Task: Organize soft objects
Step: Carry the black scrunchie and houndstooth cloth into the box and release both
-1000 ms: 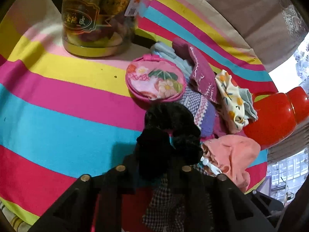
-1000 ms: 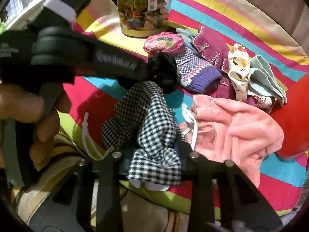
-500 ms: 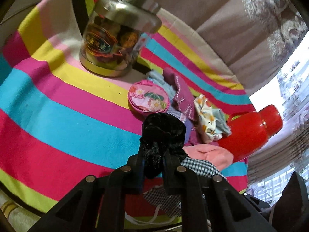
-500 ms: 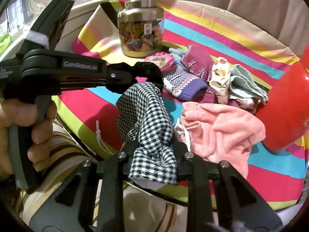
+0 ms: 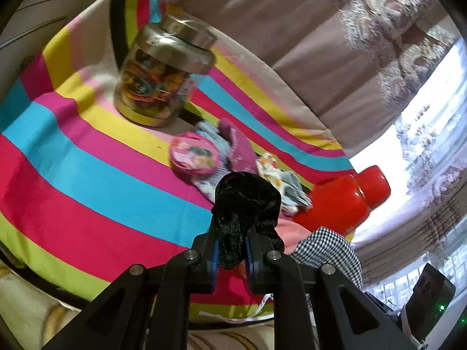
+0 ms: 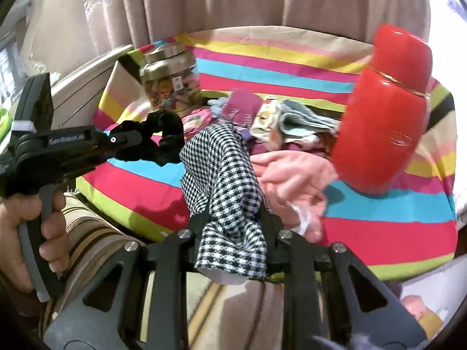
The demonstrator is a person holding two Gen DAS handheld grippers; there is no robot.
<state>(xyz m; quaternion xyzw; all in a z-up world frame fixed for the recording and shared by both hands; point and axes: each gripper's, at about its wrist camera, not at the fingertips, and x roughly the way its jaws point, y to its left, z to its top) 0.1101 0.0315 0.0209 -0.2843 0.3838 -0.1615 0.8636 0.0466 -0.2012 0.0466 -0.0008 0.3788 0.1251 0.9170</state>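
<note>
Now, line by line:

Left claw (image 5: 230, 248): closed on a black velvet scrunchie (image 5: 248, 201), which is pinched by one bunched edge; the rest of the ring puffs out above the tips.

Right claw (image 6: 233, 221): clamped on a black-and-white checked cloth (image 6: 224, 175), gripped near one gathered end, the free length draping forward and down toward the table.

Landmark: the red flask (image 6: 382, 110) standing on the striped tablecloth (image 6: 379, 233).

Where the held things are: both are lifted off the table, on the side of the flask toward the glass jar (image 6: 169, 78); in the right view the scrunchie sits just beside the checked cloth, whether they touch I cannot tell.

Rest of the pile: a pink fleece piece (image 6: 292, 175) lies just beside the flask's base; socks and small cloths (image 6: 289, 122) are heaped behind it, between flask and jar; a round flowered pouch (image 5: 194, 157) lies at the jar end of the heap.

Handling, scrunchie: light, springy, plush; likely to hold well in a pinch through the fabric ring.

Handling, checked cloth: light and limp; it will sag and swing, so a grip on a folded or gathered edge seems safest.

Risk: the trailing cloth could drag the pink fleece.
</note>
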